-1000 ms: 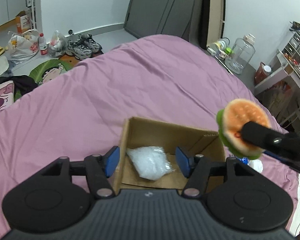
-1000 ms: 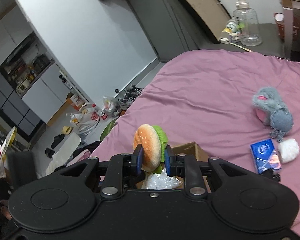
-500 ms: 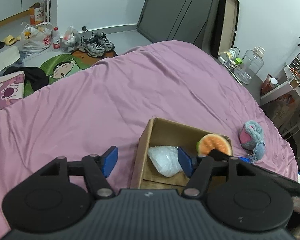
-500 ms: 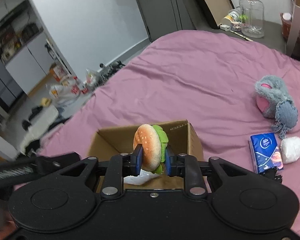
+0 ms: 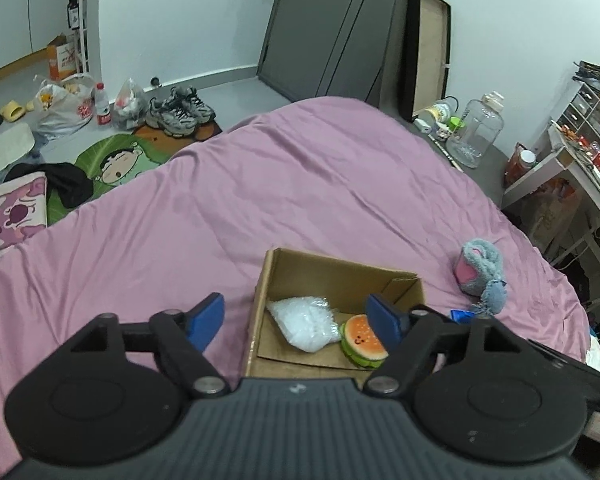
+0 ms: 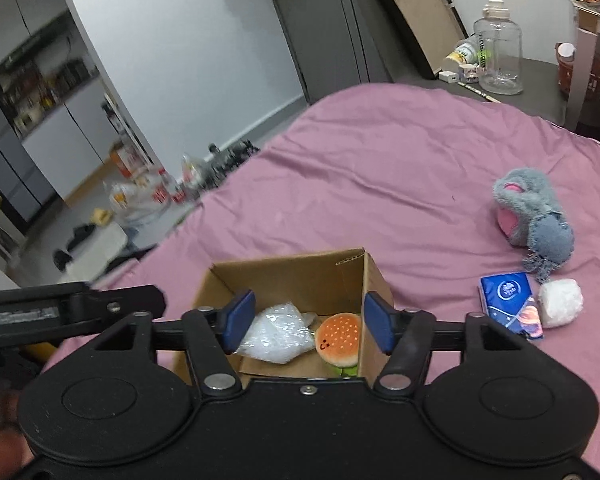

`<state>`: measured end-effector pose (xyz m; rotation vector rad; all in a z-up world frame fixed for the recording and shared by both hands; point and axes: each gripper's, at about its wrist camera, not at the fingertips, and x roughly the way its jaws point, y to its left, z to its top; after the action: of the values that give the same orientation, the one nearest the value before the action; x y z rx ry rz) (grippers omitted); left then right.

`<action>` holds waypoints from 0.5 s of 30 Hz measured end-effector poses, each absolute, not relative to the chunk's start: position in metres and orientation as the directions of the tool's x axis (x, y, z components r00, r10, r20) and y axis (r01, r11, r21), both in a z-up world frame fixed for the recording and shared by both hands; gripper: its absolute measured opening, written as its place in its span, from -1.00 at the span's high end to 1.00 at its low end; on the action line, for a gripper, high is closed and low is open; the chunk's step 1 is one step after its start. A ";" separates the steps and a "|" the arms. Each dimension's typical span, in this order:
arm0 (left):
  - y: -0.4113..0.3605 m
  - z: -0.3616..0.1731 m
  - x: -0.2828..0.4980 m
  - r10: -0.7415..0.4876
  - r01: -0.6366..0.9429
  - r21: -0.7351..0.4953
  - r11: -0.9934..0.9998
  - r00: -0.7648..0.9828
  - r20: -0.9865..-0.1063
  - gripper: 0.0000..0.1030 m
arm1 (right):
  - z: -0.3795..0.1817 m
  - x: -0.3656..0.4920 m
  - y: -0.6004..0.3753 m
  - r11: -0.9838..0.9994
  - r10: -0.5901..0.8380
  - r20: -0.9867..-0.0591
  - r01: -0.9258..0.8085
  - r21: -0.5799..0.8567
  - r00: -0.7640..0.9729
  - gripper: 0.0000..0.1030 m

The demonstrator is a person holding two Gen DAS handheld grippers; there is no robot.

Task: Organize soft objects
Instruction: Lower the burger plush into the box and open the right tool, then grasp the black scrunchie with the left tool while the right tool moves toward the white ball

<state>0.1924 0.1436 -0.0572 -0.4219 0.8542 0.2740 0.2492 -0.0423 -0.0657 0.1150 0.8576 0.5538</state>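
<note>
Cardboard box (image 6: 374, 280): open-topped, brown, standing on the bed (image 5: 260, 184) with its pink-purple cover; near edge hidden behind both claws.

Contents of box: one plush hamburger (image 6: 338, 340), orange seeded bun with a small stitched face and green lettuce layer, lying on the box floor against the right-hand wall; one clear crinkled plastic bag (image 6: 276, 338), just beside the hamburger on its left, touching it.

Right claw (image 6: 308, 328): above the box opening, jaws opening, blue pads apart; the hamburger lies below and between them, free of both pads. Nothing held.

Left claw (image 5: 294, 318): above the near left side of the box, jaws opening, blue pads wide apart with the box's left wall and the bag seen between them. Nothing held.

Outside box, on the bed to its right: grey plush toy (image 6: 534, 216) with pink patch, lying on its side, well apart from the box; blue tissue pack (image 6: 510, 298), flat, nearer the box; white fluffy ball (image 6: 560, 304), just beside the tissue pack on its right.

Beyond the bed: large clear water jug (image 6: 498, 56) on a dark surface; pair of sneakers (image 5: 180, 110) on the floor.
</note>
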 end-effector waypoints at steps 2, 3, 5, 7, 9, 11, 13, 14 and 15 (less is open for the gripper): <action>0.138 -0.056 0.193 0.064 -0.397 -0.250 0.883 0.631 -0.773 -0.70 | -0.059 0.247 -0.053 0.863 0.493 -0.676 -0.408 0.299 0.547 -0.36; 0.135 -0.055 0.193 0.061 -0.395 -0.251 0.884 0.630 -0.774 -0.72 | -0.057 0.248 -0.058 0.868 0.485 -0.676 -0.402 0.293 0.555 -0.43; 0.128 -0.054 0.194 0.060 -0.393 -0.248 0.885 0.626 -0.777 -0.73 | -0.053 0.249 -0.070 0.872 0.482 -0.672 -0.386 0.302 0.562 -0.51; 0.121 -0.053 0.194 0.066 -0.394 -0.240 0.887 0.624 -0.779 -0.73 | -0.050 0.252 -0.083 0.872 0.485 -0.665 -0.377 0.313 0.568 -0.61; 0.114 -0.050 0.194 0.072 -0.393 -0.234 0.889 0.627 -0.776 -0.73 | -0.047 0.254 -0.097 0.877 0.477 -0.661 -0.362 0.315 0.579 -0.67; 0.105 -0.048 0.194 0.080 -0.391 -0.226 0.892 0.629 -0.773 -0.73 | -0.045 0.259 -0.111 0.878 0.478 -0.662 -0.344 0.334 0.577 -0.72; 0.097 -0.045 0.195 0.087 -0.388 -0.219 0.895 0.633 -0.769 -0.73 | -0.044 0.264 -0.127 0.876 0.482 -0.663 -0.325 0.356 0.573 -0.78; 0.092 -0.044 0.196 0.090 -0.388 -0.216 0.896 0.634 -0.768 -0.73 | -0.044 0.265 -0.135 0.876 0.483 -0.663 -0.319 0.363 0.572 -0.80; 0.087 -0.043 0.197 0.090 -0.387 -0.214 0.897 0.634 -0.768 -0.73 | -0.044 0.266 -0.143 0.874 0.486 -0.660 -0.314 0.370 0.573 -0.82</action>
<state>0.1974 0.0865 -0.0432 -0.3804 0.8444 0.2807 0.2663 -0.1426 -0.0439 0.2215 0.8389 0.4734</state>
